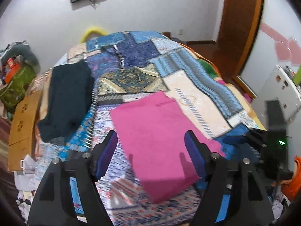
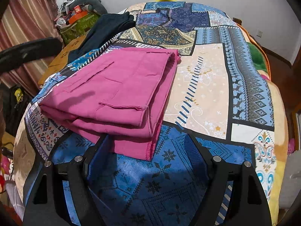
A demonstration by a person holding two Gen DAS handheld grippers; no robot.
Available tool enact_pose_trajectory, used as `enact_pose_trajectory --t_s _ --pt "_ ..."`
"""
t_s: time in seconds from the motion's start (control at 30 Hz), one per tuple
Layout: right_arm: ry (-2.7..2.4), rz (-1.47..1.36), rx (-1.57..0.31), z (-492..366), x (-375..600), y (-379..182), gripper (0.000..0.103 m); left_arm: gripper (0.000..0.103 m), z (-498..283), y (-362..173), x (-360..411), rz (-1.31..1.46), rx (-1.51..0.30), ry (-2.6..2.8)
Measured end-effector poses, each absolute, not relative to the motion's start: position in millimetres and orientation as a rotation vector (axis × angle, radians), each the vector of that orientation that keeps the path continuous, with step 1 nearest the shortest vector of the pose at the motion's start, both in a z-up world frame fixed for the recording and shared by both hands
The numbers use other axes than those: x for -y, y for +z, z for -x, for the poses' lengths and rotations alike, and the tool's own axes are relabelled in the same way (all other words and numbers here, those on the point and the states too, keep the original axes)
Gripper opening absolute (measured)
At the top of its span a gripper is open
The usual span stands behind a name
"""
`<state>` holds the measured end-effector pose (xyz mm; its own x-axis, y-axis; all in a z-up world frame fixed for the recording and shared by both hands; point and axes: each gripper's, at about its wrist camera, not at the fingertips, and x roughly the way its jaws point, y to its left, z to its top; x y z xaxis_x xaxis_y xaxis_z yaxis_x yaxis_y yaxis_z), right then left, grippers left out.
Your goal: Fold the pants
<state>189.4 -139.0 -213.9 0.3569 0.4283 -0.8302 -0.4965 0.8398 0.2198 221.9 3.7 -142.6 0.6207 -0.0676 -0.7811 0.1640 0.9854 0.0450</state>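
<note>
Pink pants (image 2: 112,94) folded, mid-frame on bed (image 2: 207,86). I see left tool (image 1: 150,137) and right tool (image 2: 146,141) both released, gripping nothing.

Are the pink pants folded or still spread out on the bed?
Folded. The pink pants lie as a compact stack on the patchwork bedspread, with several layers showing along the near and right edges.

Pink pants (image 2: 112,94) lie folded into a compact, roughly rectangular stack of several layers on the patchwork bedspread (image 2: 207,86). Top face flat (a seam and a pocket-like flap visible); hemmed edges line up along one side.
</note>
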Motion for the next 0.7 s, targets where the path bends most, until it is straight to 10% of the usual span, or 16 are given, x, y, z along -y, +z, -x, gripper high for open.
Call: enact_pose_trajectory --t_s 0.7 --pt "0.554 -0.003 -0.938 -209 153 -183 0.077 0.084 -396 -246 -56 -0.145 -1.207 -0.075"
